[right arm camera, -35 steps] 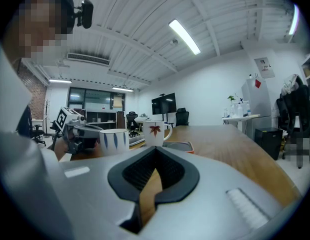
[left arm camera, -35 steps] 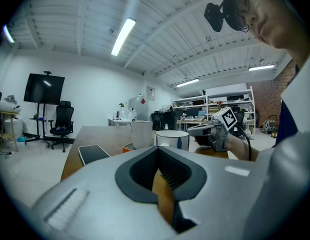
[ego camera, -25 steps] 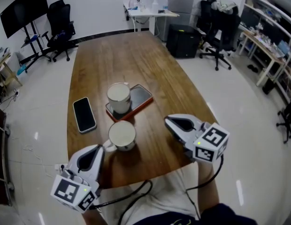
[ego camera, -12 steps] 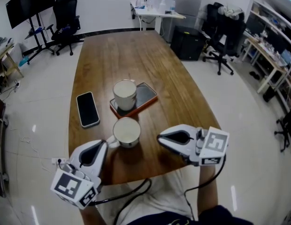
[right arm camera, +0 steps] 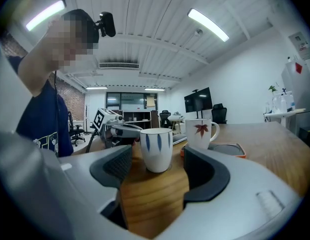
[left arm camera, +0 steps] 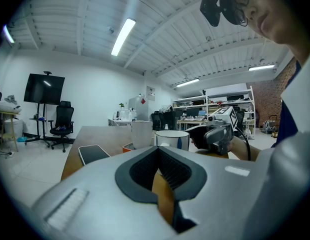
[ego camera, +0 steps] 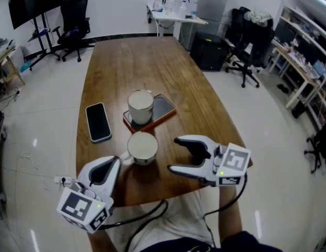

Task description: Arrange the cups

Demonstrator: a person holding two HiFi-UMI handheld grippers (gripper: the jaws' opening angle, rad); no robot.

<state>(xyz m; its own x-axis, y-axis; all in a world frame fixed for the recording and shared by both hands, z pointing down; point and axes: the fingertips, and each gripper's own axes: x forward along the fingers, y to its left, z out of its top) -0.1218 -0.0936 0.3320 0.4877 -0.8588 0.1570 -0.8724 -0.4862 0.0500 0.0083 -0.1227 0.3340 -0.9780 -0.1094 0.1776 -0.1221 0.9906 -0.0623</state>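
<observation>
Head view: striped cup (ego camera: pixel 142 147) stands near the counter (ego camera: pixel 152 62) edge, the leaf cup (ego camera: pixel 140 106) behind it on an orange-edged slab (ego camera: pixel 163 108). The right gripper (ego camera: pixel 173 154) is beside the striped cup.

Left gripper view: left gripper (left arm camera: pixel 159 151) jaws together, empty.

Right gripper view: jaws have just been opening, now wide and empty, with the striped cup ahead.

Judgement: advance level and straddle the cup squarely before closing.

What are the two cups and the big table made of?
The near cup looks like glazed ceramic: smooth, shiny white with painted blue marks. The far cup, with its red leaf, looks the same. The table looks like wood with a smooth sheen: brown grain lines show, though it could be a wood-look surface.
</observation>
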